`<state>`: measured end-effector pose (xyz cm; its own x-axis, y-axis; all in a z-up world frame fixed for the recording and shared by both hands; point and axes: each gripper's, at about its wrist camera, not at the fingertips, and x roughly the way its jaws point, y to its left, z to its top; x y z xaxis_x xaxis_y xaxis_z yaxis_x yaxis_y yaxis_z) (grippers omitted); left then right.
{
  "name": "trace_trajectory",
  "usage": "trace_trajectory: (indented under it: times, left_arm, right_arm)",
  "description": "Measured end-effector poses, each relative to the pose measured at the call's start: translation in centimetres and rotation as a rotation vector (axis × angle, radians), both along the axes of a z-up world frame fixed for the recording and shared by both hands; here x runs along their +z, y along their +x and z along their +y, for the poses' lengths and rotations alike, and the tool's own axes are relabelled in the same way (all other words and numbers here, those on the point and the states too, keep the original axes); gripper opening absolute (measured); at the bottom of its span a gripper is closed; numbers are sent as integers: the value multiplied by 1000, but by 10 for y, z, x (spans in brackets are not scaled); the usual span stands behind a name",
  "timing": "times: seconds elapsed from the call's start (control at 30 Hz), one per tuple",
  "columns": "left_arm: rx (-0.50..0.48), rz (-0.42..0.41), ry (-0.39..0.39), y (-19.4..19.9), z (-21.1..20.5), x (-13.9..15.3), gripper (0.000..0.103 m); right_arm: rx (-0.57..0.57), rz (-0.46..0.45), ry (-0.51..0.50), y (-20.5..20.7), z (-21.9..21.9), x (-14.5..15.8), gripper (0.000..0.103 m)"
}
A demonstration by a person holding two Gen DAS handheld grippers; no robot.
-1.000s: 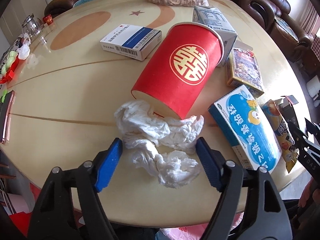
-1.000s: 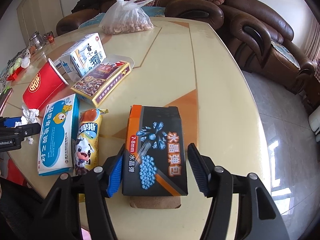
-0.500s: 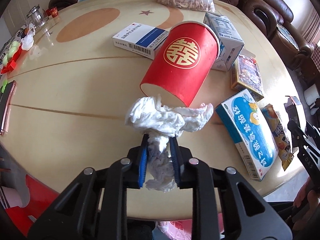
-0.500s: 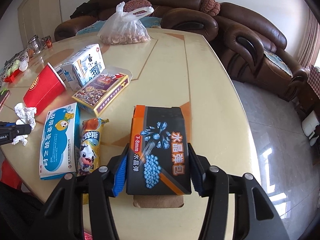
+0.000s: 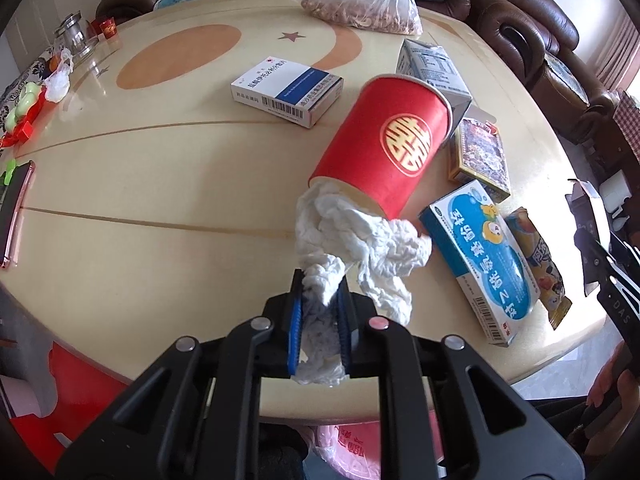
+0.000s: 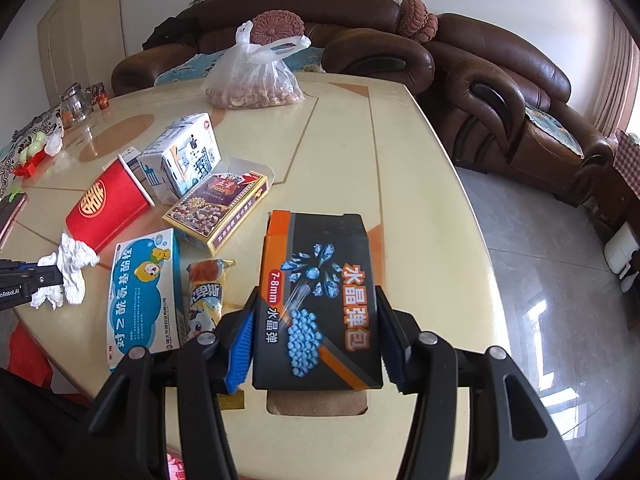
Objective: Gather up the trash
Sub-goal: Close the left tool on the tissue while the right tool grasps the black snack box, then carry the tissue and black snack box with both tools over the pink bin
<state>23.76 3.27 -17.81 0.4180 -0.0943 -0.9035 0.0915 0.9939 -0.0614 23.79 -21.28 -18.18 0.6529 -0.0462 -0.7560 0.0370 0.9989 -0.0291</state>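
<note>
My left gripper [image 5: 319, 300] is shut on a crumpled white tissue [image 5: 360, 240] and holds it just above the table, in front of a red paper cup [image 5: 384, 152] lying on its side. The tissue also shows in the right wrist view [image 6: 68, 272]. My right gripper [image 6: 316, 336] is shut on a black and orange box [image 6: 320, 296], lifted off the table. A blue and white medicine box [image 5: 480, 264], a snack wrapper [image 5: 540, 264], a dark printed box [image 5: 480, 152], a milk carton [image 5: 432, 68] and a white and blue box [image 5: 288, 90] lie on the table.
A plastic bag of nuts [image 5: 364, 4] sits at the far side of the beige table [image 5: 160, 200]. A phone [image 5: 12, 216] and small items lie at the left edge. A pink bag [image 5: 352, 452] hangs below the near edge. Brown sofas [image 6: 500, 92] stand beyond.
My left gripper closed on the tissue and lifted it off the table. My right gripper closed on the black and orange box and raised it.
</note>
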Motion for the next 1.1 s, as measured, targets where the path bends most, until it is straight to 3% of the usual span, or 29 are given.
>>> trace_trajectory:
  times: [1.1]
  left_arm:
    - [-82,-188,-30,-74,-1,110,15]
  right_arm:
    - [25,-123,13,-74,29,82,52]
